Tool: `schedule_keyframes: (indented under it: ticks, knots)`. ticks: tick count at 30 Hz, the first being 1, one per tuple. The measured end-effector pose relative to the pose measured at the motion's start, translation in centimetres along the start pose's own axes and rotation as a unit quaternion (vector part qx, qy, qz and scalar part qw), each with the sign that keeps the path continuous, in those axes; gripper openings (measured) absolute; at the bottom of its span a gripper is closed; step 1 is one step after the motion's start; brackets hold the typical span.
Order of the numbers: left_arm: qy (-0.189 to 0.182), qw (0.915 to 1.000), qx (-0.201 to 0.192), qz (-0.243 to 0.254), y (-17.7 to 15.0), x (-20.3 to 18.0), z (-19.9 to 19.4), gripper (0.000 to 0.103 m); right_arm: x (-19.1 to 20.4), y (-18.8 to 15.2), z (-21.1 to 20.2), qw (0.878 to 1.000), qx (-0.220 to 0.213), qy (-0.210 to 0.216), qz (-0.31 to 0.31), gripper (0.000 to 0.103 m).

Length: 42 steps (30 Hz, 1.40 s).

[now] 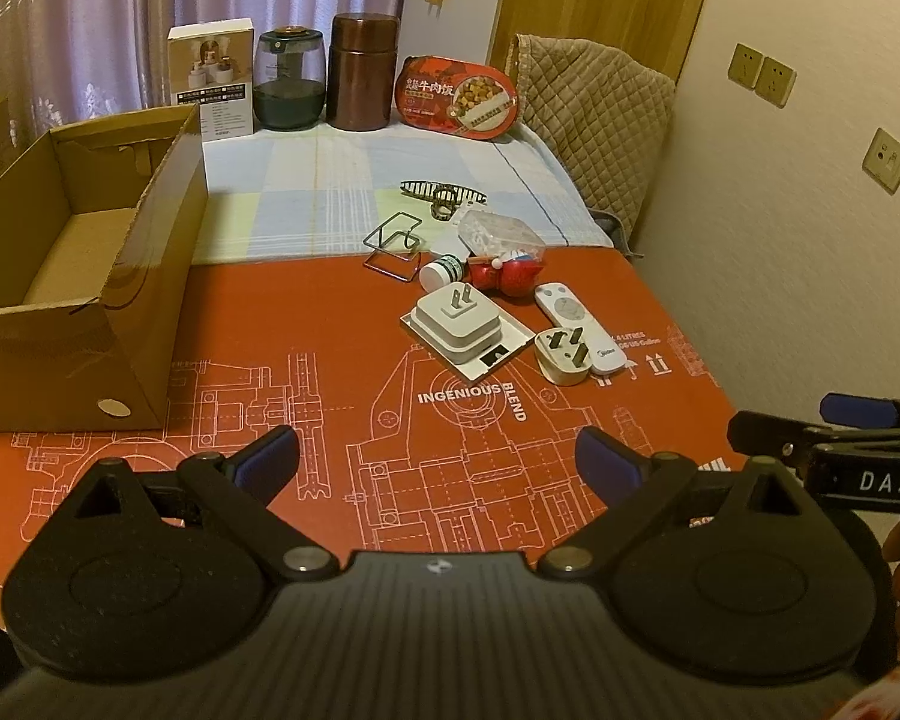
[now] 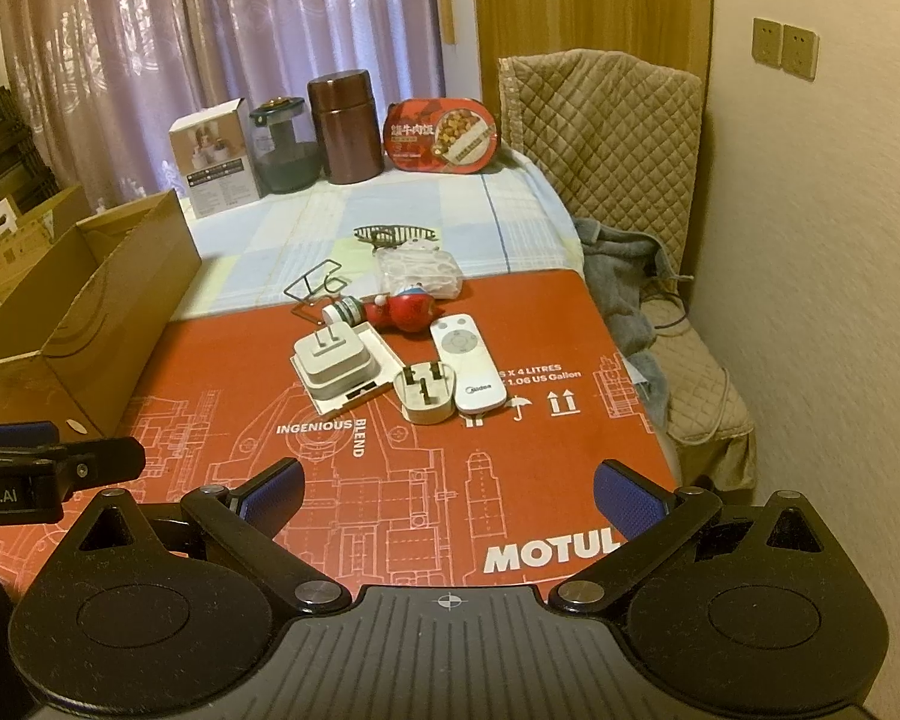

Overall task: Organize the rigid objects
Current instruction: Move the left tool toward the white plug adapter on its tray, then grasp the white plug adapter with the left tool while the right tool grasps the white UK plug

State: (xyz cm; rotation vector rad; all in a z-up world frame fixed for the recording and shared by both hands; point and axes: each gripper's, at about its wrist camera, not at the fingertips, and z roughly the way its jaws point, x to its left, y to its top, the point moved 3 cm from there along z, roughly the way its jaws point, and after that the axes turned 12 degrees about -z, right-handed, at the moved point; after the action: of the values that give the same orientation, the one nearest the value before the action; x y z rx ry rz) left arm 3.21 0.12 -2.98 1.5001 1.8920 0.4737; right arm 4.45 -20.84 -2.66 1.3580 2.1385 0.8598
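A cluster of small items lies mid-table on the red printed board (image 1: pixel 330 324): a white square adapter (image 1: pixel 459 321) on a flat white plate, a three-pin plug (image 1: pixel 565 355), a white remote (image 1: pixel 579 324), a red toy figure (image 1: pixel 507 275), a small white bottle (image 1: pixel 441 271), a wire stand (image 1: pixel 393 249), a clear plastic box (image 1: pixel 498 233) and a dark metal rack (image 1: pixel 444 192). An open cardboard box (image 1: pixel 84 276) stands at the left. My left gripper (image 1: pixel 438 459) hangs open near the front edge. My right gripper (image 2: pixel 447 495) is open too, beside it, with nothing between its fingers.
At the back stand a white carton (image 1: pixel 213 81), a dark glass jar (image 1: pixel 288 81), a brown canister (image 1: pixel 363 72) and a red meal pack (image 1: pixel 459 97). A quilted chair (image 2: pixel 636 180) with grey cloth sits at the right, by a wall with sockets.
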Motion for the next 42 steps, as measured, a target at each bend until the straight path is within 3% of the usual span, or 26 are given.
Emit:
schedule_keyframes:
  ticks: [9,20,22,29,34,42]
  knots:
    - [-0.004,0.9988,-0.005,0.049,0.6,-0.2,2.1,0.097,-0.3,0.1,0.6,1.0,-0.007,-0.003,0.011,0.1]
    - [-0.014,0.9948,0.007,0.1,1.8,0.4,7.6,0.097,-0.4,1.1,4.2,1.0,-0.017,0.003,0.02,0.099]
    - [-0.015,0.9941,0.009,0.107,2.2,0.5,8.7,0.097,-0.3,1.3,5.4,1.0,-0.015,0.008,0.021,0.09]
    - [-0.021,0.9921,0.004,0.123,3.4,0.9,12.2,0.096,0.0,1.6,9.9,1.0,-0.012,0.013,0.022,0.08]
    - [-0.028,0.9908,0.005,0.133,3.9,1.1,14.5,0.095,0.1,1.5,13.5,1.0,0.001,0.019,0.017,0.066]
    - [-0.053,0.9893,0.023,0.134,4.3,1.5,17.3,0.093,0.3,1.7,18.3,0.999,0.028,0.03,0.01,0.063]
